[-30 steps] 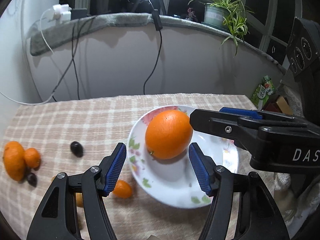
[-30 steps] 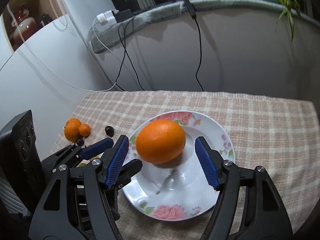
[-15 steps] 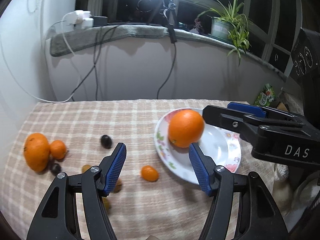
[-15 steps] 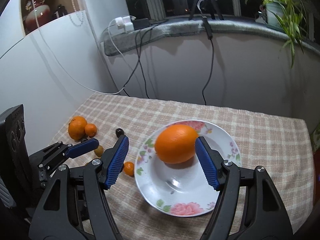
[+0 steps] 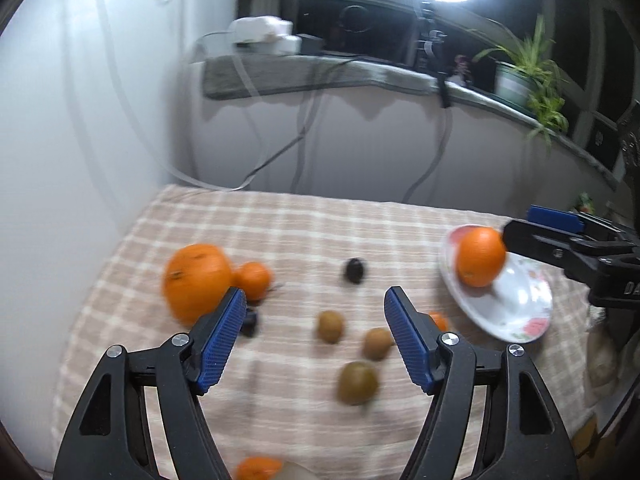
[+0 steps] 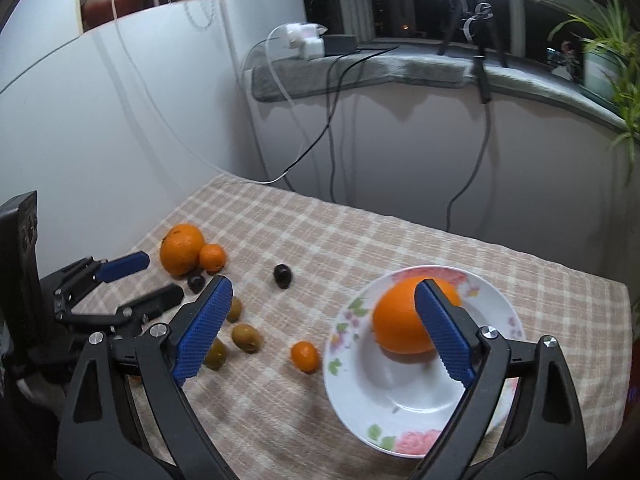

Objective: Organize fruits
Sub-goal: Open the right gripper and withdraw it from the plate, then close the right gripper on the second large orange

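A large orange point(image 6: 404, 320) lies in the white flowered plate point(image 6: 400, 432) at the table's right, also in the left wrist view point(image 5: 480, 256). A second big orange point(image 5: 196, 280) and a small mandarin point(image 5: 253, 280) sit at the left. Dark fruits point(image 5: 354, 270), three green-brown fruits point(image 5: 330, 326) and a small orange fruit point(image 6: 305, 356) lie between. My left gripper point(image 5: 314, 336) is open and empty above the loose fruits. My right gripper point(image 6: 324, 332) is open and empty above the plate's left rim.
The checked tablecloth point(image 6: 360, 236) ends at a white wall on the left and a ledge with cables behind. A potted plant point(image 5: 524, 72) stands on the ledge. Another orange fruit point(image 5: 256, 468) shows at the near edge.
Both grippers have pulled back and up from the plate. The left one has swung left, over the loose fruits. The large orange stays in the plate.
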### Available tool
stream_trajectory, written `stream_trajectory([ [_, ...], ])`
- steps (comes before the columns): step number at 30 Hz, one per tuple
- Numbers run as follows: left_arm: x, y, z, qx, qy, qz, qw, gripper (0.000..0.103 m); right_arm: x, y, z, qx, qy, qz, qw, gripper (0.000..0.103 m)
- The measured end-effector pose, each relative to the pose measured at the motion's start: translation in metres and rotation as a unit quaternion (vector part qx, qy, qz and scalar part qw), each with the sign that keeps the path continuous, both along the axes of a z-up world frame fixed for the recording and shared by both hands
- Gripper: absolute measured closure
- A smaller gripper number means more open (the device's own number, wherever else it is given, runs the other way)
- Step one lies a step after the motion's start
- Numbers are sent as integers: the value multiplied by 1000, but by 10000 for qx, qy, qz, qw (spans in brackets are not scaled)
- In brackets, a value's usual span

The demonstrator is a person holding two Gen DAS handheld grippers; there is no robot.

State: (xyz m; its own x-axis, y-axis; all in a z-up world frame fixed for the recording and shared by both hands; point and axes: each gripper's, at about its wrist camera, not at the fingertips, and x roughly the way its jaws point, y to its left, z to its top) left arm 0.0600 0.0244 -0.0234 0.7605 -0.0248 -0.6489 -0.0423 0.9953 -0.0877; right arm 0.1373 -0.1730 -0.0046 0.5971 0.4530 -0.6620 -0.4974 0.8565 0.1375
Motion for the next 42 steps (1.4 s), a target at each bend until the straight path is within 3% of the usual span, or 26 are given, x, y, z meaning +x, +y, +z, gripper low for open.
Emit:
stream_trajectory([
  [11, -5, 70, -24, -523, 381, 665, 9957, 31, 16, 60, -9, -56, 234, 618, 9978, 8],
  [29, 20, 112, -53, -1443, 613, 734, 9849, 37, 52, 166, -43, 120, 1079, 1631, 9806, 8],
  [42, 35, 122, -66, -1718, 704, 633, 9806, 37, 61, 221, -59, -35, 1380, 2084, 9682, 11],
])
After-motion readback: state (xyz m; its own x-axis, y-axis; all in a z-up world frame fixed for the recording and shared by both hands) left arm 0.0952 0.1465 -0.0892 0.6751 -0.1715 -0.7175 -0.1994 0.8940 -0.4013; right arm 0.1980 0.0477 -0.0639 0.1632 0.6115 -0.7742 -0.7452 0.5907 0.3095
